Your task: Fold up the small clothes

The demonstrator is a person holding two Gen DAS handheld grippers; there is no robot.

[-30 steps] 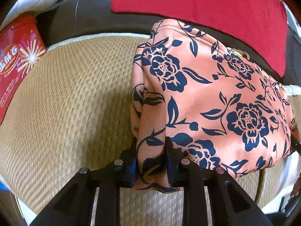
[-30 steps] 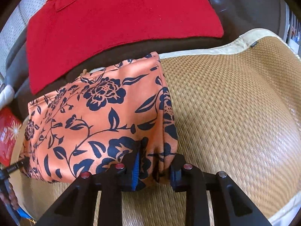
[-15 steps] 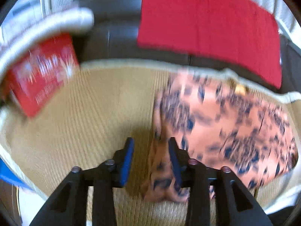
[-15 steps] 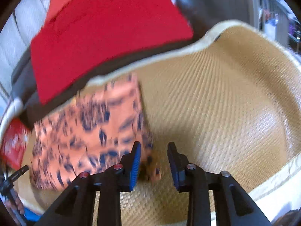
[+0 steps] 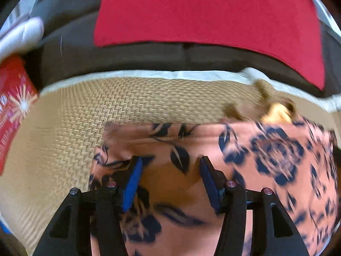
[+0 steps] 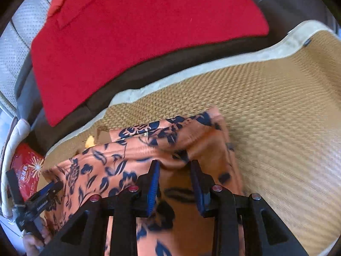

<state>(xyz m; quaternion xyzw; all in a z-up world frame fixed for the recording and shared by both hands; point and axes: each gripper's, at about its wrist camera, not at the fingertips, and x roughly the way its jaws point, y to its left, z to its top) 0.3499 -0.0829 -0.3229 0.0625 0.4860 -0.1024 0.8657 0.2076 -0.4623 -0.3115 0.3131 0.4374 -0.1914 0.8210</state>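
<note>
Left wrist view: the left gripper point(image 5: 169, 173) hovers over the garment point(image 5: 255, 170), fingers spread wide and nothing between the blue pads point(image 5: 132, 183); whether the tips touch the cloth cannot be told.
Right wrist view: the right gripper point(image 6: 173, 178) is likewise parted above the garment point(image 6: 132, 166), pads point(image 6: 153, 185) apart and clamping nothing.
Garment: an orange cloth with dark blue flowers, lying on the woven mat point(image 5: 64, 132), its far edge a thick fold and its near part cut off by the bottom of both frames.
Blur: motion smears the print in both views (worst at the right of the left view), so creases and layer count are hard to read.
Yellow spot: a small yellow-and-brown patch point(image 5: 277, 111) at the far edge of the garment, too smeared to identify; it shows again as a speck point(image 6: 89, 141) in the right view.
Mat: tan weave with a pale border point(image 6: 191, 72), spreading well past the garment to the right.
Red cloth: a flat red cloth point(image 5: 202, 10) on the dark seat back point(image 5: 70, 49) behind the mat, its upper part cut off.
Red pack: a red printed pack point(image 5: 12, 106) at the left edge, mostly out of frame, lettering illegible.
Left gripper, seen from the right: its black body point(image 6: 38, 202) enters at lower left, fingers aimed at the garment's edge; the holding hand point(image 6: 32, 243) is barely visible.
</note>
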